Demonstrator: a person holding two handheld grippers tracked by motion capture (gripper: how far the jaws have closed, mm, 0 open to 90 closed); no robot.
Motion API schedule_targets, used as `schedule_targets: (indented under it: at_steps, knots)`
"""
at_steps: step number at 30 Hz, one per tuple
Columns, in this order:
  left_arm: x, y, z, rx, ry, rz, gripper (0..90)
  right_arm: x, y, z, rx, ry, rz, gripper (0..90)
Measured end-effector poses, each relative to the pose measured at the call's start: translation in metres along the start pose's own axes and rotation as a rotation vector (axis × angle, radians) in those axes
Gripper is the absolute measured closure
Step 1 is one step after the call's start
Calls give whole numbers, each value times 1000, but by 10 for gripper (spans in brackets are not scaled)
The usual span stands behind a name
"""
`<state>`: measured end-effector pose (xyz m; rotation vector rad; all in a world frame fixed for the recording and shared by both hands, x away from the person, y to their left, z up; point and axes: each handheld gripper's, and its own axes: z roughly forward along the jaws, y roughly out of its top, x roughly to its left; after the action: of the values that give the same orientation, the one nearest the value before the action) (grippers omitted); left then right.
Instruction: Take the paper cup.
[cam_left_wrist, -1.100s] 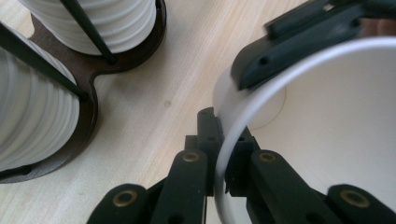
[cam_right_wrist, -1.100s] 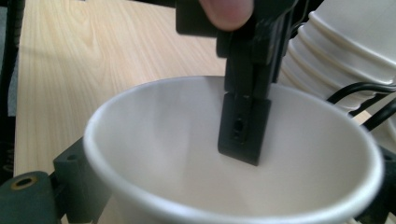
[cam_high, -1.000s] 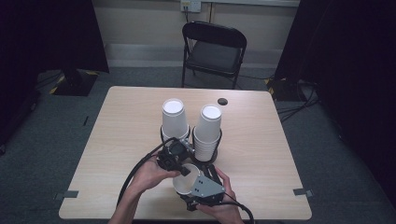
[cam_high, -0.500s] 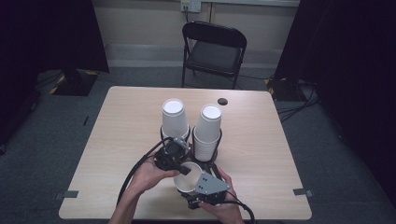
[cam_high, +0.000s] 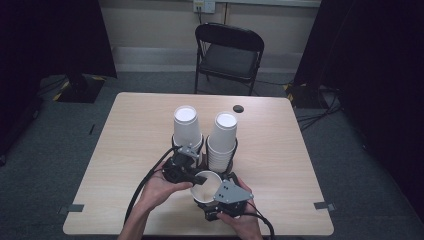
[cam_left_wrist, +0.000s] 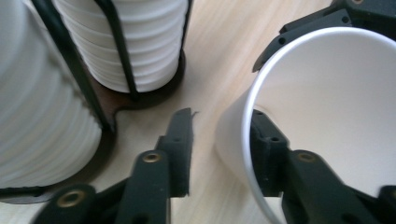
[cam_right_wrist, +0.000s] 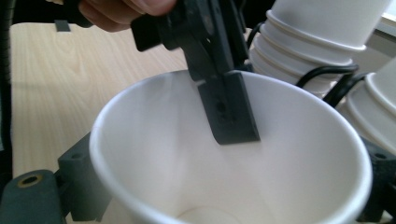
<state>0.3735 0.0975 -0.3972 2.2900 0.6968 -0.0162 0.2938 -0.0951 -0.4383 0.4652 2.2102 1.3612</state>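
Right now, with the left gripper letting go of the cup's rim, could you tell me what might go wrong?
The left gripper has just been opening; one jaw sits inside the paper cup and the other stands clear outside, so withdrawing could snag the rim and tip it. The right gripper alone clasps the cup, and squeezing might crush its thin wall. The two cup stacks in their wire holder stand close by; a sideways move could knock them.

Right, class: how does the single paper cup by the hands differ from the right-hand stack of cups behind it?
The single cup stands mouth up; the right-hand stack stands mouth down. The single cup is one cup, the stack many nested ones. The single cup sits between the right gripper's fingers; the stack sits in a black wire holder. Both are white paper.
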Motion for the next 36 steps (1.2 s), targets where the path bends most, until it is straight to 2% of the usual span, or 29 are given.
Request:
schedule_targets:
  at_steps: [4,5,6,8,12,13,14,17,22,24,25,29,31,36]
  knots:
    - [-1,-1,-3,-31,23,6,596,-2,-2,-1,-4,-7,21,104]
    - [-2,-1,-4,-45,42,-8,548,-3,-2,-1,-5,-9,24,104]
    - [-2,-2,-4,-59,48,-1,521,-4,-2,-1,-4,-12,28,104]
    - [-4,-4,-4,-89,48,1,513,-5,-3,-2,-4,-16,39,104]
    - [-5,-8,-3,-116,89,-3,434,-8,-5,-4,-8,-20,54,105]
    - [-5,-8,-4,-109,105,2,403,-8,-5,-4,-8,-22,57,105]
    - [-6,-8,-3,-118,115,-12,380,-9,-6,-4,-9,-25,59,105]
    - [-6,-10,-5,-155,115,-28,350,-10,-9,-4,-10,-25,72,105]
    - [-8,-13,-8,-198,140,-20,295,-13,-12,-6,-17,-34,95,105]
    - [-7,-14,-9,-216,140,-20,276,-15,-13,-7,-23,-44,112,105]
    - [-8,-15,-9,-237,134,-33,262,-16,-14,-7,-30,-48,129,104]
    - [-5,-20,-10,-280,133,-47,242,-22,-19,-8,-29,-51,166,104]
    - [-6,-23,-11,-313,136,-51,232,-23,-20,-9,-26,-55,168,104]
    - [-8,-28,-16,-347,152,-48,223,-28,-21,-10,-22,-70,197,104]
